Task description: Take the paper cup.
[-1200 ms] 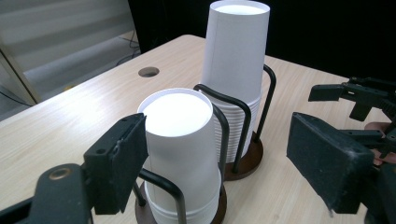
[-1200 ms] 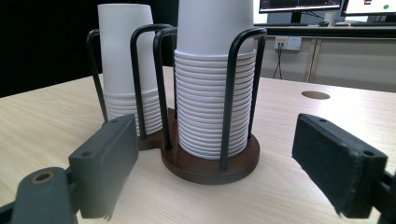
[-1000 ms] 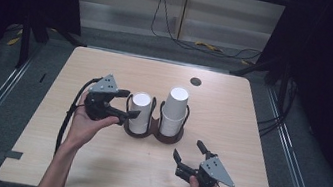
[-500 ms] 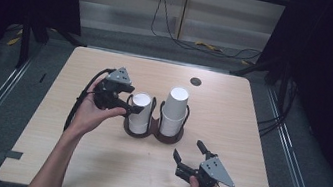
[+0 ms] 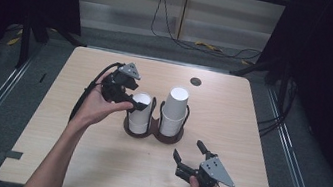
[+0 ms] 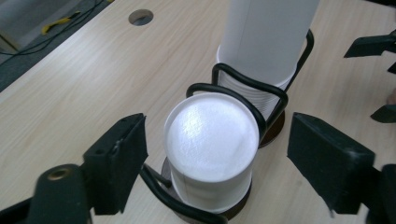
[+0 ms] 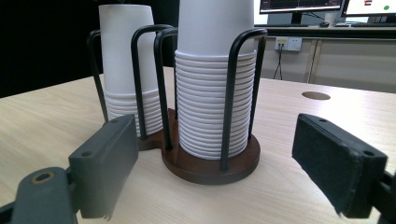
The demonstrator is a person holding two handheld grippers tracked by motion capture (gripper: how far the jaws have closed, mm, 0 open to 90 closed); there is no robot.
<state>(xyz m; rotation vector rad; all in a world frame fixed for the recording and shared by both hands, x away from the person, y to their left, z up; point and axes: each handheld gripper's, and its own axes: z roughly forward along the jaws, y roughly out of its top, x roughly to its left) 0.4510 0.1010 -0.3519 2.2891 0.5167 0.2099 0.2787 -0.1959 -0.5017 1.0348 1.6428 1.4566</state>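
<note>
The left claw (image 6: 212, 154) has just been opening and sits wide around the top paper cup (image 6: 211, 135) without pressing it. The cup tops the shorter stack in the cup holder (image 5: 152, 131). It is light, thin, easily squashed; pinch its sides gently

Two cup stacks (image 5: 140, 113) side by side in holder (image 5: 153, 133)

No legible text, label or number anywhere
</note>
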